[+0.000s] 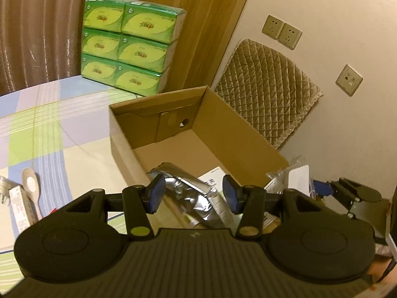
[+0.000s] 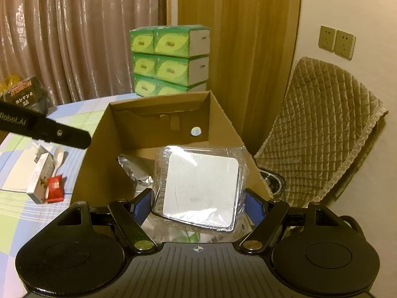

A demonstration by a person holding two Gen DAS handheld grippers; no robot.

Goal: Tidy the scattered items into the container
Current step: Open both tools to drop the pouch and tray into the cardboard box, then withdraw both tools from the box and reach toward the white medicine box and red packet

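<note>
Left wrist view: the left gripper [image 1: 193,193] hangs released over a silver foil pouch [image 1: 188,186] lying in the cardboard box [image 1: 124,149] at frame centre. Right wrist view: the right gripper [image 2: 198,204] grasps a clear-wrapped white square pack [image 2: 201,186] over the box; a spoon [image 2: 58,157] and red packet [image 2: 55,189] lie at left on the table [image 2: 15,203].

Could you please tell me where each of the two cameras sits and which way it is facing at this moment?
Left wrist: sits on the left gripper, looking forward and down into the cardboard box; its two open fingers show above a silver foil pouch, and the right gripper shows at the right edge.
Right wrist: sits on the right gripper, facing the same box; its fingers clamp a clear-wrapped white square item.
Shared: the box, the stacked green tissue packs, the quilted chair, the white spoon.
</note>
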